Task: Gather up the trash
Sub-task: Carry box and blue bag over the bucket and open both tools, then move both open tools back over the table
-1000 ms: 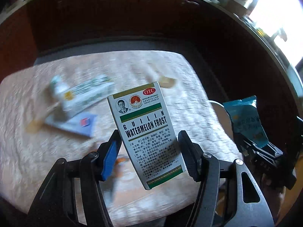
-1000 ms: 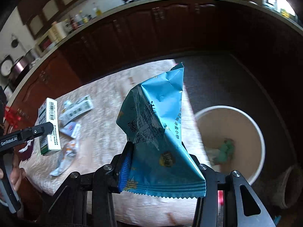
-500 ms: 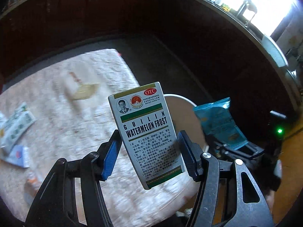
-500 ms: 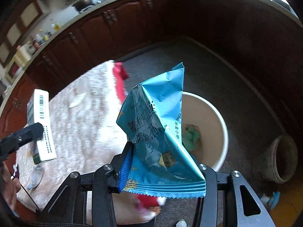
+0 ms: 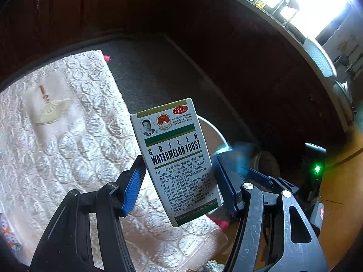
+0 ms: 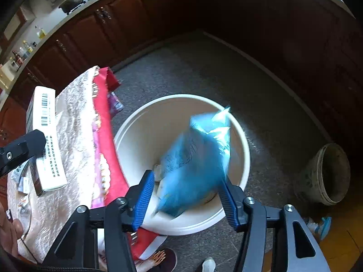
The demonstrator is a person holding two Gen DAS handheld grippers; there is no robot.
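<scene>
Here a crinkled blue foil wrapper (image 6: 195, 163) blurs above the round white bin (image 6: 244, 149).

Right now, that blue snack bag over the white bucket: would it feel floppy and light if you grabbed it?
Probably floppy: the blue snack bag looks creased, thin film. Likely very light; it appears flat and empty. It may slip easily: the right hand-held gripper has just been opening, and the blurred bag seems to be dropping into the white bucket.
</scene>
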